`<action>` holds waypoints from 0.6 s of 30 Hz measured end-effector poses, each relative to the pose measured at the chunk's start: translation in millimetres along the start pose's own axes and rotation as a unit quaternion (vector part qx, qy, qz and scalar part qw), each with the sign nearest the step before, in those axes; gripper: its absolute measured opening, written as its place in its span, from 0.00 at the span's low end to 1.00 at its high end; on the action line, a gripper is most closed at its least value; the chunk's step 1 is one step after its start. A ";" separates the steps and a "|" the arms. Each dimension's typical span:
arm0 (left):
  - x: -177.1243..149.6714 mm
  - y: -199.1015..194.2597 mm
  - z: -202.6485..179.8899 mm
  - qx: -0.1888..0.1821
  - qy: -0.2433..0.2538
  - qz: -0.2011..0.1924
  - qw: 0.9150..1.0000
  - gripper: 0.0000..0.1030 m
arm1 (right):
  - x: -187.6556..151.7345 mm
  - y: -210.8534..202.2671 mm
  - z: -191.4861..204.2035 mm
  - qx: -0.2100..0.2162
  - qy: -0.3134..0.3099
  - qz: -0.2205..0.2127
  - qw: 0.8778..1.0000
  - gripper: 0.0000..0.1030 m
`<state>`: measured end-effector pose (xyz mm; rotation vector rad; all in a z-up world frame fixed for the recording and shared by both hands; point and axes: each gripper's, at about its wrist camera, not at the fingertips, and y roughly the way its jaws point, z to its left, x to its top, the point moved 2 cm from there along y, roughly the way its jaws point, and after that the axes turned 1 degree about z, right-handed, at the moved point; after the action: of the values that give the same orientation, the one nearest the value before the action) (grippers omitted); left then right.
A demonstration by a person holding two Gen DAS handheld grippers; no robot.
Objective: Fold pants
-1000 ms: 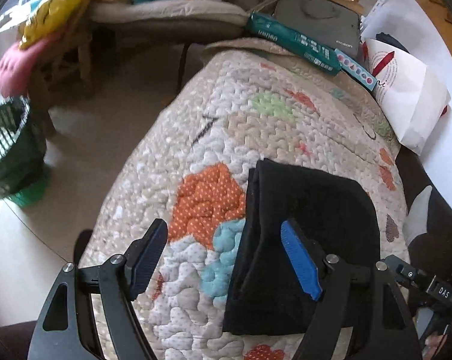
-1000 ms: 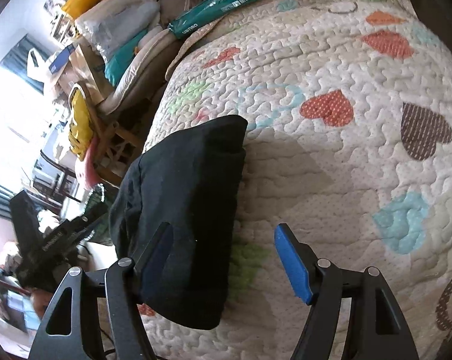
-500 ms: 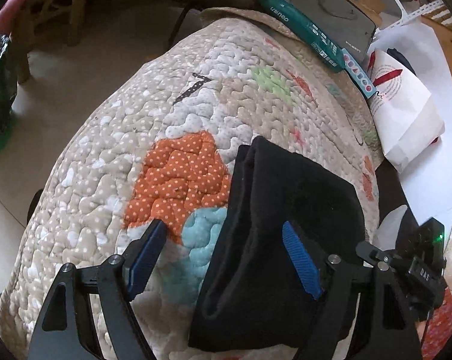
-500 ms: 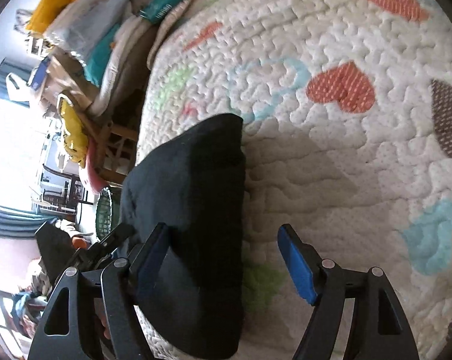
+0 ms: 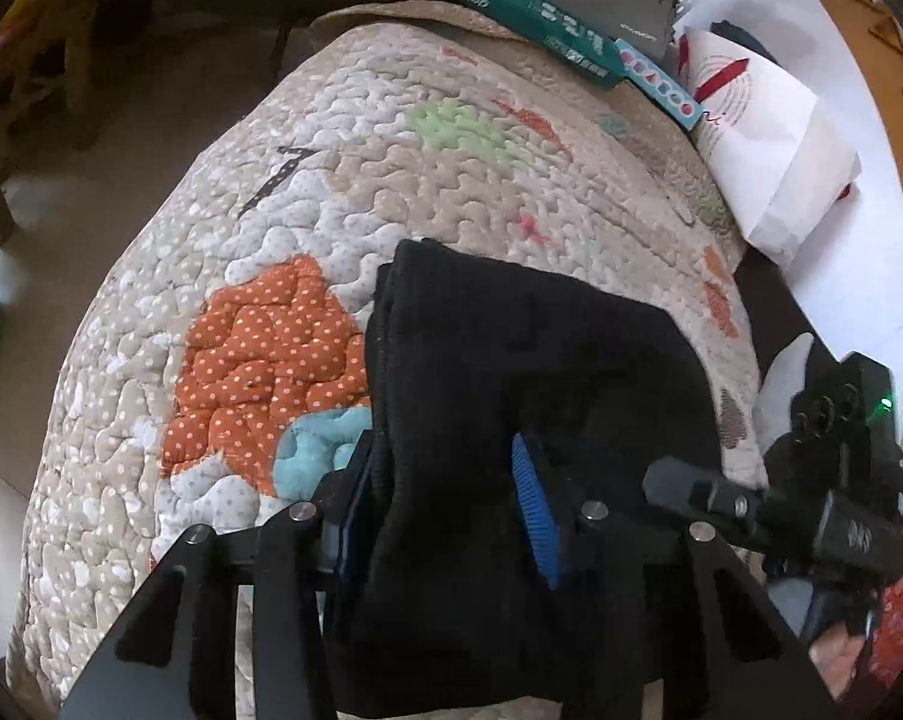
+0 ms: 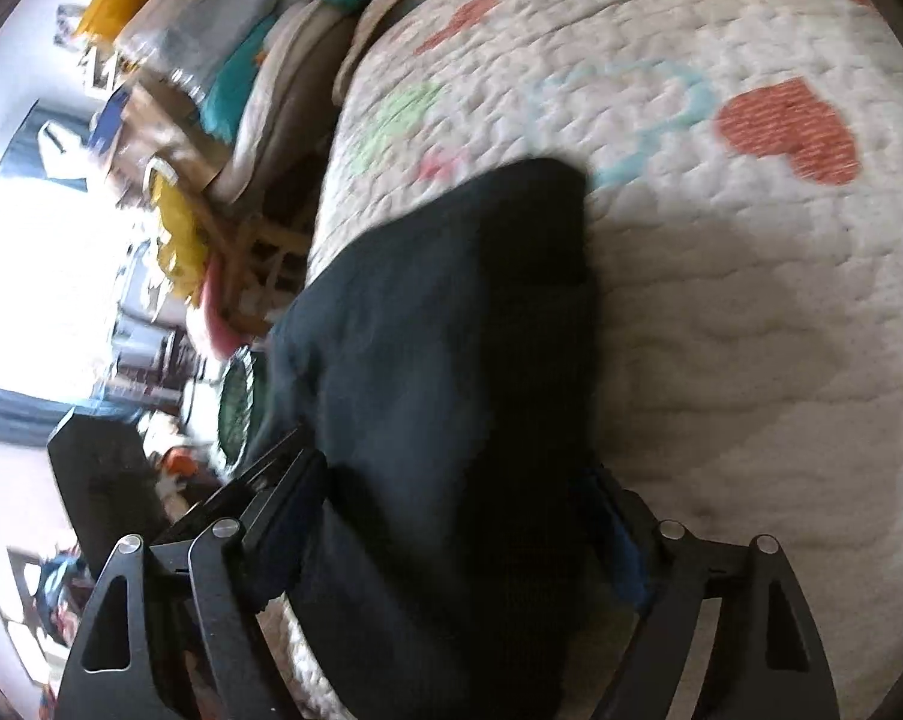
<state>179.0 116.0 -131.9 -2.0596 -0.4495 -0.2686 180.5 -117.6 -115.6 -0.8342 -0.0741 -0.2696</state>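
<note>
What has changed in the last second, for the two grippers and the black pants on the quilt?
Both came down and forward onto the folded black pants. The left hand-held gripper is closing, its fingers now around the near left edge of the fabric. The right hand-held gripper is opening and now straddles the near end of the pants. The pants stay folded in the same place on the heart-patterned quilt.

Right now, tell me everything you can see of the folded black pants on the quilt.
The folded black pants form a thick, soft, fleecy-looking bundle, layered edges showing along one side. They lie on the beige quilted bedspread with coloured heart patches, beside an orange patch. The left gripper is closing on the near end, its blue pads at either side of the cloth. The right gripper straddles the bundle's other part, jaws opening wide; that view is blurred.
</note>
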 end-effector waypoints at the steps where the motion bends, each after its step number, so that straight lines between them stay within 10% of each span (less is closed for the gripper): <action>1: 0.1 1.4 4.1 -0.006 -0.014 0.000 1.000 0.49 | -1.9 1.6 4.2 -0.014 -0.014 -0.002 1.000 0.83; 5: 0.1 4.1 14.5 -0.052 -0.047 -0.004 0.998 0.59 | -2.5 4.4 5.8 -0.019 -0.020 -0.005 1.000 0.83; 10: -0.5 2.1 -4.3 -0.036 -0.007 -0.007 0.999 0.32 | 0.2 0.0 1.9 -0.022 -0.018 0.000 1.000 0.53; 18: 5.5 -13.1 -23.4 -0.027 0.001 -0.021 0.999 0.28 | 1.8 -23.9 39.5 -0.070 -0.109 -0.013 0.991 0.35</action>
<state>178.3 102.9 -107.8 -2.1045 -0.4889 -0.3116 177.6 -104.0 -71.5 -1.0016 -0.2741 -0.2087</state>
